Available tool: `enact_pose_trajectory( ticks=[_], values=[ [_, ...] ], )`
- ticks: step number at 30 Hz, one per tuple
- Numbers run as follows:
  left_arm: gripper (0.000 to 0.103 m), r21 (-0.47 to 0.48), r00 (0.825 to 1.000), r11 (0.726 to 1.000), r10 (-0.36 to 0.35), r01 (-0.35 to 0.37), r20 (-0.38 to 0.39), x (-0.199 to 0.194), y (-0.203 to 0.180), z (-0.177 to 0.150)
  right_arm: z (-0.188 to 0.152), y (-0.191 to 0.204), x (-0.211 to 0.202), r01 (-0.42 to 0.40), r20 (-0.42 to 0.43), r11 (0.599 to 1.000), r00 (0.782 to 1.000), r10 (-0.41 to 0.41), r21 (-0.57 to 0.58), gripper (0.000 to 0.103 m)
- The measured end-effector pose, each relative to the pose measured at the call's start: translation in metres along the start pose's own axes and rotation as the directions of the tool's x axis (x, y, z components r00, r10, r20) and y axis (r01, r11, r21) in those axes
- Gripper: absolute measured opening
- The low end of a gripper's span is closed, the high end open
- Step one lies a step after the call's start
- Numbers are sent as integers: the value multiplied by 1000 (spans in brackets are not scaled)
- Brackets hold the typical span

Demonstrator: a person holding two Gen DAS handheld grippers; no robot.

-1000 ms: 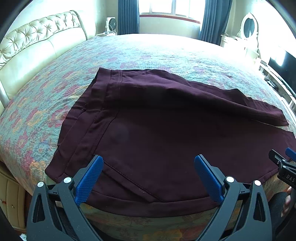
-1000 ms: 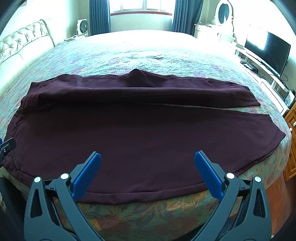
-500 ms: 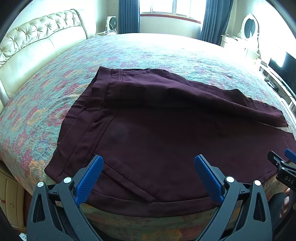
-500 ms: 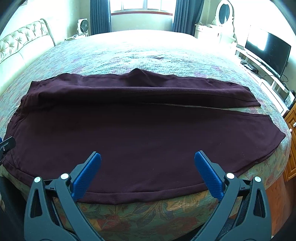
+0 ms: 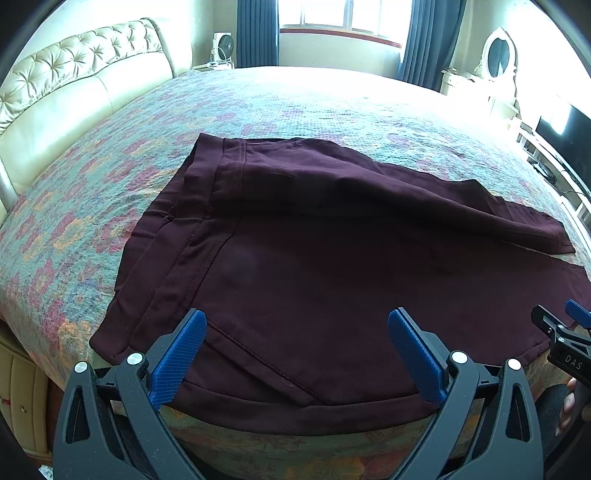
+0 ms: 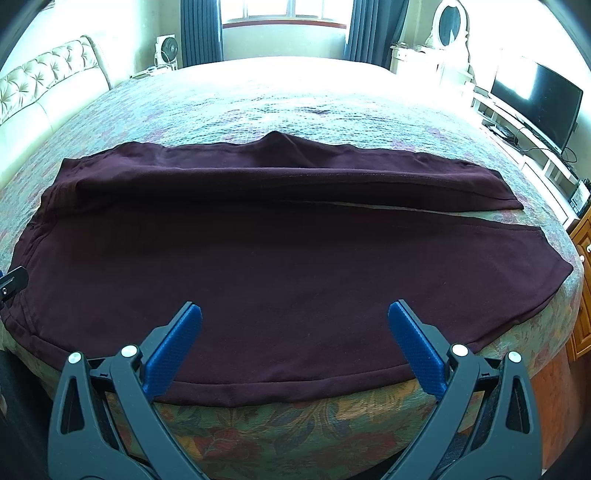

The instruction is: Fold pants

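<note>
Both grippers spread wide above the near hem of dark pants, holding nothing.

Blue fingertips (image 5: 181,350) of the left gripper (image 5: 295,354) parted over the waistband end of the maroon pants (image 5: 332,258), apart from the cloth; those of the right gripper (image 6: 295,350) likewise parted over the near leg. Pants (image 6: 280,266) spread lengthwise across the floral bedspread (image 5: 295,107), waist toward the tufted cream headboard (image 5: 74,74), far leg lying beside the near one with a thin gap at the cuffs. Beyond: fan (image 6: 166,50), blue curtains (image 5: 256,33), oval mirror (image 6: 448,20), dark television (image 6: 535,103).
</note>
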State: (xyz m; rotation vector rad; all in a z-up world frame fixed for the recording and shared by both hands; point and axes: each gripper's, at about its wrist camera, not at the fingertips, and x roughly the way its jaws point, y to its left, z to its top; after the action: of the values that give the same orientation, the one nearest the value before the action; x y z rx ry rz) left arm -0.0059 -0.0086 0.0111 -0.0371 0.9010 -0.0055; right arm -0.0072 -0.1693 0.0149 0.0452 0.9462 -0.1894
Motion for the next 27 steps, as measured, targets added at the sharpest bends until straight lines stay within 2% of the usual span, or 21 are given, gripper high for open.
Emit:
enact_pose_trajectory(
  ticks=[8,14,20,24,27],
  values=[
    [98,-7,1000,1000,-12,12,4,-3,7,5,2,-3,1,-38,-13,999,999,38,3,101],
    [98,22,998,999,-46,46,42,-15,21,23,22,-9,-6,-157,17,987,987,157,-33,101],
    [98,54,998,998,-40,37,50,-7,46,46,52,-18,-5,-269,52,961,961,272,-63,101],
    [98,80,994,991,-109,110,-26,14,67,70,85,-13,6,-297,50,936,949,311,-189,101],
    [98,134,990,981,-135,138,-33,32,89,99,116,-5,21,-338,21,886,932,363,-318,101]
  ],
)
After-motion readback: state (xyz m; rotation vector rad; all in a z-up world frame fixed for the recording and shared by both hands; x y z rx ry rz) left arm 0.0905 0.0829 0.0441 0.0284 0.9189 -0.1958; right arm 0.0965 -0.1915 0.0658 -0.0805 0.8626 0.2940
